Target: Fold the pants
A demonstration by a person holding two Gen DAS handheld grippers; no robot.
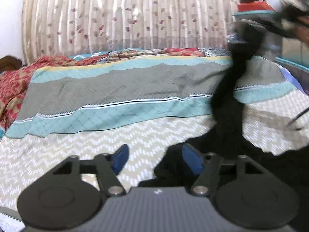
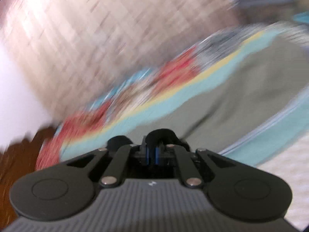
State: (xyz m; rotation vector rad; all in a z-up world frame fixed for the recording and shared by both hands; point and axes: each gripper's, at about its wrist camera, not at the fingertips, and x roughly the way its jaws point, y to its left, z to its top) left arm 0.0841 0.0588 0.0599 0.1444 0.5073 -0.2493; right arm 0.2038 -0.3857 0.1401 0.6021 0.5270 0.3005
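Our left tongs sit at the bottom centre of the left wrist view, spread wide with nothing between the blue pads. The right-hand pad rests against the black pants, which pool at the lower right of that frame and rise as a twisted dark strand toward the upper right, where the other tongs appear blurred and lifted.

In the right wrist view our right tongs sit at the lower centre, pads drawn nearly together on a bunch of black fabric that bulges above them; this view is heavily motion-blurred.

Beneath lies the bed, its cover white with a chevron pattern near us, then teal and grey bands. A red floral cloth is crumpled at the left edge. A pleated curtain with small leaf prints fills the upper part of the frame.
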